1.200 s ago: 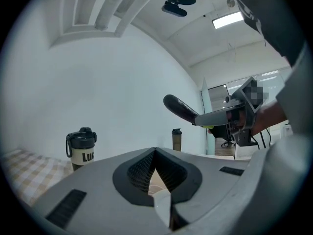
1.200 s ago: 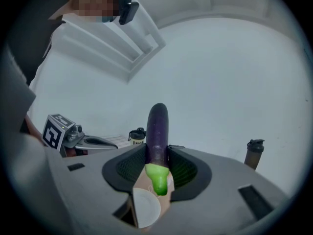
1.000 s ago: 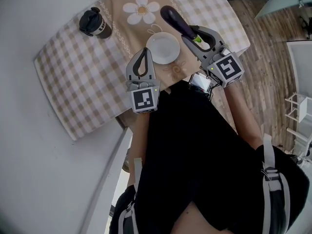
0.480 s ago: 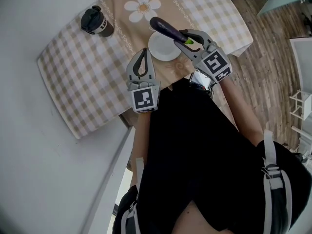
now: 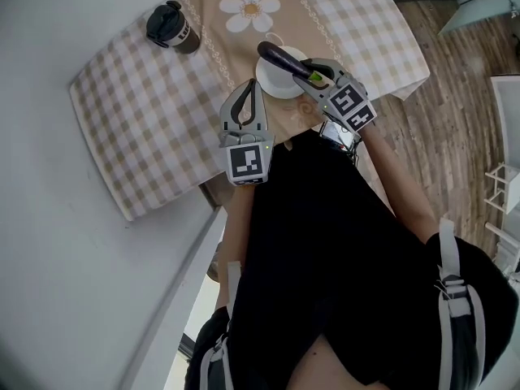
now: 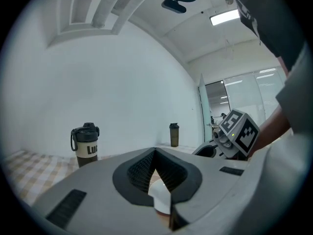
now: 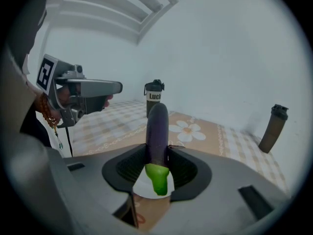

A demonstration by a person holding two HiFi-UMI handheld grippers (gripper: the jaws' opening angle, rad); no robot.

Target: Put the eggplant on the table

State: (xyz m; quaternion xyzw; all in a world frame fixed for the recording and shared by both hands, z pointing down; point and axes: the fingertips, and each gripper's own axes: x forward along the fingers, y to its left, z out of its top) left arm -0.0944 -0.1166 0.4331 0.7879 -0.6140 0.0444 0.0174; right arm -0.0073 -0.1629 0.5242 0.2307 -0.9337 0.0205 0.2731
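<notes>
The right tongs (image 7: 156,166) are clamped on the eggplant (image 7: 157,131) near its green stem end. The stem points back toward the tongs' body and the purple body juts out past the tips. In the head view the eggplant (image 5: 280,58) lies over the white plate (image 5: 272,86), tilted away from the right tongs (image 5: 313,73). Whether it touches the plate cannot be told.

The left tongs (image 6: 155,155) are closed tip to tip with nothing between them. They hang just beside the plate on its left, above the bench (image 5: 146,128), which has a checked cloth with a flower print (image 5: 250,6).

A dark bottle (image 5: 172,28) with a pale label stands upright on the cloth, well apart from both tongs. A second dark bottle (image 7: 274,126) stands by the wall at the far right of the right gripper view
</notes>
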